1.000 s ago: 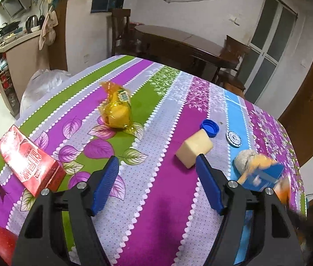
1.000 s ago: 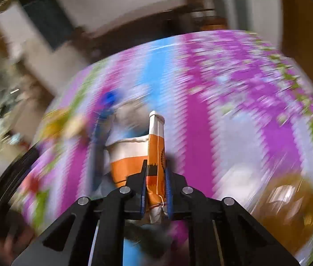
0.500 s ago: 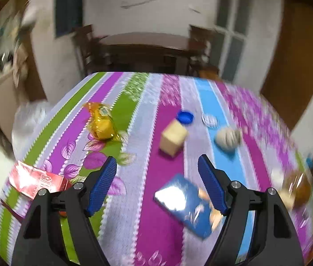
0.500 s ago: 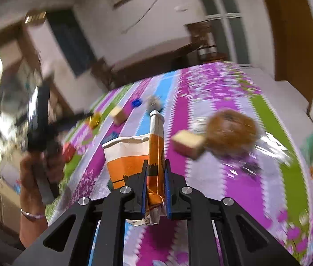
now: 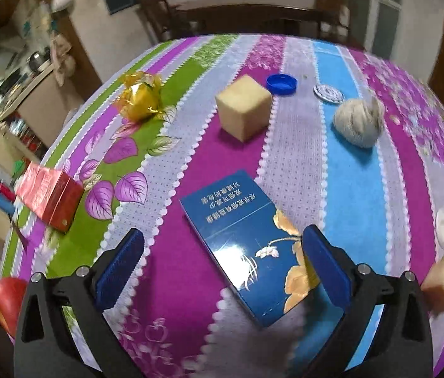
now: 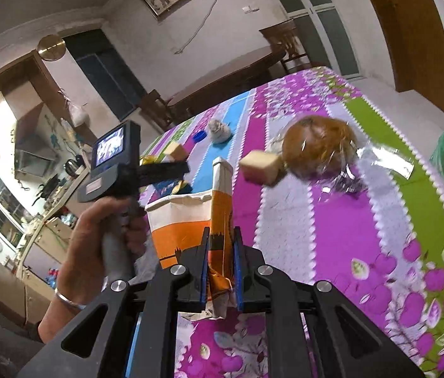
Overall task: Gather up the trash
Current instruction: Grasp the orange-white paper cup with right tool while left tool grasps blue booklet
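Observation:
A blue flat box (image 5: 241, 236) with gold flowers lies on the striped cloth between the fingers of my left gripper (image 5: 222, 234). Its jaws are opening wide and the pads stand clear of the box. My right gripper (image 6: 220, 236) is shut on the folded edge of an orange and white paper bag (image 6: 184, 220), held above the table. Loose on the cloth lie a yellow wrapper (image 5: 140, 99), a blue cap (image 5: 281, 84), a silver lid (image 5: 329, 94) and a grey crumpled wad (image 5: 359, 121).
A beige cube (image 5: 242, 107) stands mid-table, a red box (image 5: 48, 197) and a red apple (image 5: 8, 296) at the left edge. A brown bun in clear wrap (image 6: 316, 148) and another beige cube (image 6: 259, 167) lie further right. A person's hand (image 6: 102, 239) grips the left tool.
My left gripper has dipped toward the cloth and its jaws have spread; the blue box now lies between them. The right gripper swung sideways, still holding the paper bag.

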Motion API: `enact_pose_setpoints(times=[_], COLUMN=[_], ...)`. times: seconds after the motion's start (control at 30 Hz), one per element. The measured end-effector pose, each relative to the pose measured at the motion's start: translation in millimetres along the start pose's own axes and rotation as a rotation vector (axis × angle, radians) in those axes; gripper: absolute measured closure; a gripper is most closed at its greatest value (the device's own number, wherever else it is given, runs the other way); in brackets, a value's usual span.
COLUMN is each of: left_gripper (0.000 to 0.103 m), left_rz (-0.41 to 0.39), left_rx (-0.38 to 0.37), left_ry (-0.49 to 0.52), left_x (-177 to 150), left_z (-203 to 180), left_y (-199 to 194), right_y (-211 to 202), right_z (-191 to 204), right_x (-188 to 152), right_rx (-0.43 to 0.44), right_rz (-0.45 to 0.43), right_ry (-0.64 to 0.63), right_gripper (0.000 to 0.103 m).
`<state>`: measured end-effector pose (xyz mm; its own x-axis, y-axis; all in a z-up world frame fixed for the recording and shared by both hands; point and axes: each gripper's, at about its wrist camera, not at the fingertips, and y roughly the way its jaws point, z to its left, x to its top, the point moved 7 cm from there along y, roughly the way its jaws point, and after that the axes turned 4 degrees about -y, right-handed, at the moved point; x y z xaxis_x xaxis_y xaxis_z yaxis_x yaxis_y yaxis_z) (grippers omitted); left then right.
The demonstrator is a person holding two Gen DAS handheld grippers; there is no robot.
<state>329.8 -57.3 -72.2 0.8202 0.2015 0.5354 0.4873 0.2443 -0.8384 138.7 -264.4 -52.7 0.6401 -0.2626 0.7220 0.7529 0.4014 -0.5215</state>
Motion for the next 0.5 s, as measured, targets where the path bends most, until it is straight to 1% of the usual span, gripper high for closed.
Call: enact_pose_setpoints(times=[0.07,0.13,0.23,0.27,0.3,0.37,0.4,0.43,0.47,0.5], left_gripper=[0.006,0.006,0.006,0.009,0.012,0.027,0.031,0.041,0.049,0.053], left_rz=[0.013,0.002,-0.016,-0.014,-0.008,0.013,0.022,0.039,0.057,0.073], left_rx=[0.008,0.008,-0.03,-0.05,-0.103,-0.196,-0.233,-0.294,-0.339,-0.373], left_ry=[-0.031,-0.05,-0.051,-0.04,-0.018,0.012,0.024,0.041,0.05,0.054], left_x=[-0.9,-4.4,-12.4,-14.4,-17.9,-24.0,-26.5,-29.7,-32.1,-33.9], left_z=[0.3,1.5,5.4,6.0,7.7,12.7,15.0,20.2,24.4,32.9], left_y=[-0.4,-2.1,-6.1,-6.8,-9.2,-12.1,-13.4,-14.8,-14.8,-16.2], right_y=[1.8,-1.2,-4.0,-4.3,-2.7,-2.8,-4.3,-4.6,-4.7,-5.4], right_z=[0.1,-2.0,-5.6,-6.6,-7.3,-7.3,-7.2,-7.2,-7.2,-6.9], right_x=[-3.2,-6.6,-7.2,-7.6,-6.4,-6.8,-7.1,-7.7,-8.7,-9.4], right_rx=[0.01,0.013,0.016,0.016,0.016,0.013,0.013,0.013,0.012,0.011], right_rz=[0.002,-0.001,-0.007,-0.008,-0.008,-0.01,-0.011,-0.013,-0.015,-0.014], right_ry=[0.007,0.015,0.027,0.031,0.034,0.033,0.033,0.033,0.033,0.036], right_gripper=[0.089,0.089,0.089,0.089,0.089,0.089,0.089,0.089,0.089,0.089])
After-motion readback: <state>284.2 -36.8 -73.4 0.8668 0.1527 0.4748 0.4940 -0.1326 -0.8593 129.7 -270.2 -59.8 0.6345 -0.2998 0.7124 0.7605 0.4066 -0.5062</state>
